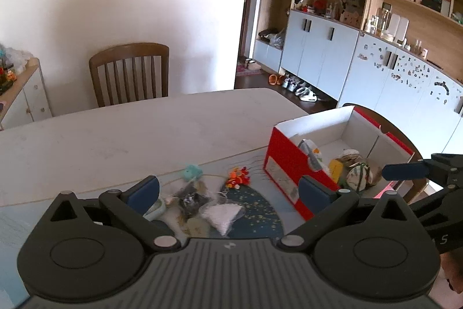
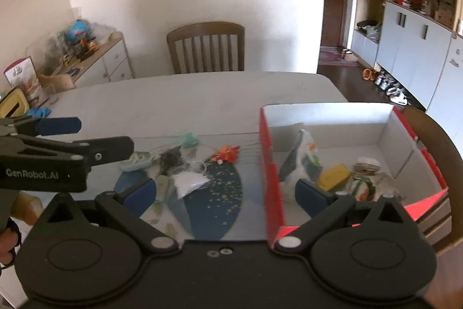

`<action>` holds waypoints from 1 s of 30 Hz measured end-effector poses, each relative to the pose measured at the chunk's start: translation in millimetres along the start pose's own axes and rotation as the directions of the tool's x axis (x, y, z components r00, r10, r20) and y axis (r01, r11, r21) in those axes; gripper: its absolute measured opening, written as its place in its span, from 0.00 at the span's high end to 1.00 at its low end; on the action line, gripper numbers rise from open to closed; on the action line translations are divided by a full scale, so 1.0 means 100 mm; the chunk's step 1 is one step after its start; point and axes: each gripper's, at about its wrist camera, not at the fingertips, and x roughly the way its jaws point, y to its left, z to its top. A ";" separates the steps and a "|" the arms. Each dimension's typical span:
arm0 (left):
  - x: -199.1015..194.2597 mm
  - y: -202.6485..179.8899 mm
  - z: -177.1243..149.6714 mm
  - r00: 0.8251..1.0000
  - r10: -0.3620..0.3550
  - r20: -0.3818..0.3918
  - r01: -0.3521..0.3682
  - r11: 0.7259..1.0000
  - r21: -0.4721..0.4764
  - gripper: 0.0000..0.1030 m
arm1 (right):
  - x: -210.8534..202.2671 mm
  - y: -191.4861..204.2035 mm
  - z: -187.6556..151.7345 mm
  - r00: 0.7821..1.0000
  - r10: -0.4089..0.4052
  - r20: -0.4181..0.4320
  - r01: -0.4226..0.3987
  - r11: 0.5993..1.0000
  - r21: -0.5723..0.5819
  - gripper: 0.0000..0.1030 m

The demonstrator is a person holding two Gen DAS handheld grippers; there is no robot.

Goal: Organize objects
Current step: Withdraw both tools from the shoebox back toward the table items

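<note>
A red box [image 1: 285, 164] with a white inside stands at the table's right; it also shows in the right wrist view [image 2: 269, 164]. It holds a yellow block [image 2: 334, 176], a white pouch [image 2: 303, 161] and a striped bundle [image 2: 363, 178]. Left of it, on a blue starred mat [image 2: 222, 187], lie a clear bag of white stuff [image 2: 189, 183], a dark packet [image 2: 172, 160], an orange toy [image 2: 227, 152] and a teal toy [image 2: 189, 139]. My left gripper [image 1: 228, 190] is open above these loose things. My right gripper [image 2: 225, 196] is open, straddling the box's left wall.
A wooden chair [image 2: 207, 47] stands at the table's far side. A low cabinet [image 2: 95, 63] with toys is at the left. Cupboards [image 1: 332, 48] and shoes on the floor are at the right. A second chair [image 2: 442, 152] sits behind the box.
</note>
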 end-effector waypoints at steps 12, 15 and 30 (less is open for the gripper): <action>0.25 0.52 -0.22 0.998 0.013 -0.064 -0.018 0.997 -0.076 0.00 | 0.43 0.32 0.03 0.997 0.028 -0.070 -0.032 0.997 -0.066 0.01; 0.36 0.64 -0.28 0.997 0.045 -0.063 -0.049 0.997 -0.067 0.00 | 0.55 0.35 0.03 0.996 0.030 -0.089 -0.036 0.997 -0.064 0.01; 1.14 1.15 -0.60 0.982 0.114 -0.151 -0.098 0.989 0.109 0.00 | 1.24 0.42 -0.03 0.980 0.009 -0.199 -0.031 0.993 -0.111 0.02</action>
